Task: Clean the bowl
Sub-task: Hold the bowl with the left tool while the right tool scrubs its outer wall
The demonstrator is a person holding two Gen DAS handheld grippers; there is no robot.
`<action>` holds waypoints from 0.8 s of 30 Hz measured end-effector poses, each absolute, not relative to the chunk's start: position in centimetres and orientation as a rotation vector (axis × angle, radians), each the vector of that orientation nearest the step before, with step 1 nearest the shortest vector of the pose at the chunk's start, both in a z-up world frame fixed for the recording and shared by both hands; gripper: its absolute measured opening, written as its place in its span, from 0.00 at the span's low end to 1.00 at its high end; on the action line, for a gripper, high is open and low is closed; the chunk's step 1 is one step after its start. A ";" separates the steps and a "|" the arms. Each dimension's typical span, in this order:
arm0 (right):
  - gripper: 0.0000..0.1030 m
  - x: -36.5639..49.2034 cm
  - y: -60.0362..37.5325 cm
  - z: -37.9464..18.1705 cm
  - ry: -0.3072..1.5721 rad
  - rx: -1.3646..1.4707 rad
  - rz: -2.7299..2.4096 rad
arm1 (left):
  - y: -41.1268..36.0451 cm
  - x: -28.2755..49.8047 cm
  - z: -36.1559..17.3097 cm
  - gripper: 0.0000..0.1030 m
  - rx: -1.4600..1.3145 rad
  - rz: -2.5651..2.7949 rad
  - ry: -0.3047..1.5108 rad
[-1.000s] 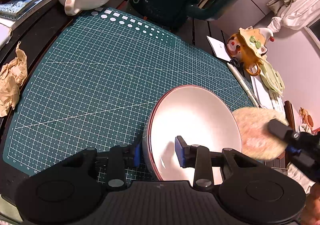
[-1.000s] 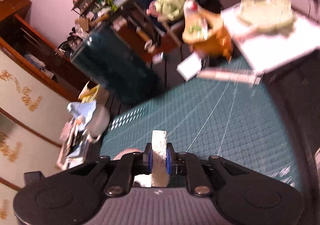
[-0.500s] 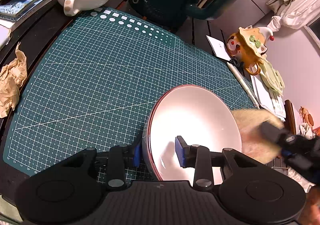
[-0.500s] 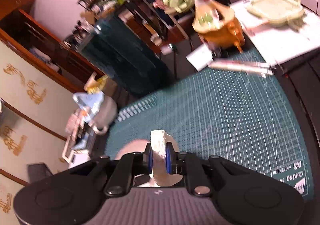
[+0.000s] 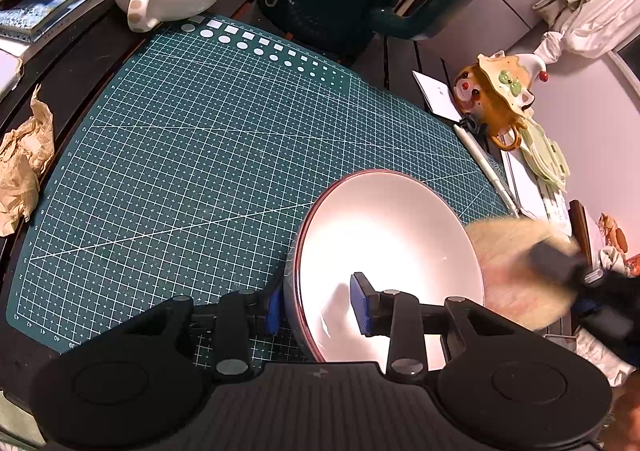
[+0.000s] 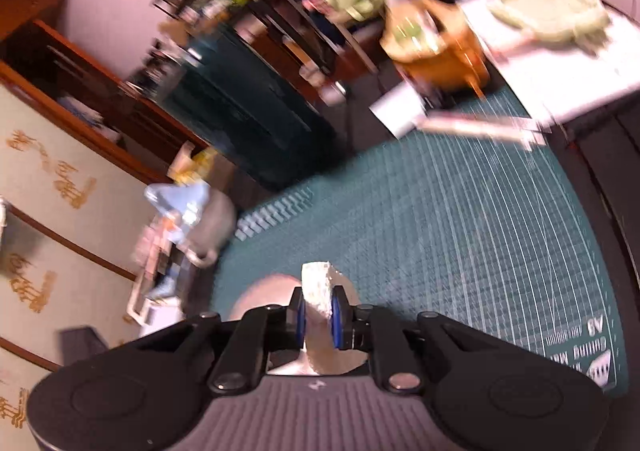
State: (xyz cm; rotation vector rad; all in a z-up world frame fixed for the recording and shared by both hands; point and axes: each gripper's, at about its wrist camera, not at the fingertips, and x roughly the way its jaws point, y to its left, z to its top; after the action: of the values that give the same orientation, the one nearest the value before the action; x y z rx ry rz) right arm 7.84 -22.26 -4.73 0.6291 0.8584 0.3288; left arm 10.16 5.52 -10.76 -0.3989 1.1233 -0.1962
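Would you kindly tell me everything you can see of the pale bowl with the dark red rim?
The pale glossy bowl with a thin dark red rim looks ceramic, with a greyish outer wall. It sits on the green gridded cutting mat, apparently tipped towards the camera. Its inside shows glare and no visible dirt. The left gripper straddles its near rim, one blue pad inside, one outside. A blurred cream round sponge, clamped in the right gripper, is at its right edge.

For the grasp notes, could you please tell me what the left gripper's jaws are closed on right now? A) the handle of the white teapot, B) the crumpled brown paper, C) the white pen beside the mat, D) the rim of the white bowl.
D: in the left wrist view the left gripper straddles the near rim of the white bowl, one pad outside the wall and one inside.
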 end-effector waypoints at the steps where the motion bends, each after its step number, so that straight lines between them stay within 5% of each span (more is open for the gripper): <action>1: 0.12 7.9 -22.2 -4.9 0.865 0.627 0.326 | 5.5 10.0 -10.8 0.33 -0.400 -0.195 1.122; 24: 0.12 8.1 -22.1 -5.3 0.900 0.626 0.321 | 5.5 10.0 -10.7 0.33 -0.393 -0.192 1.121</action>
State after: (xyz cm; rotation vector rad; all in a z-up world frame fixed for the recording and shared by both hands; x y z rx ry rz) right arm 8.08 -22.15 -5.28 0.6259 0.9000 0.3208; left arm 9.99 5.45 -10.69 -0.3928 1.1207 -0.1924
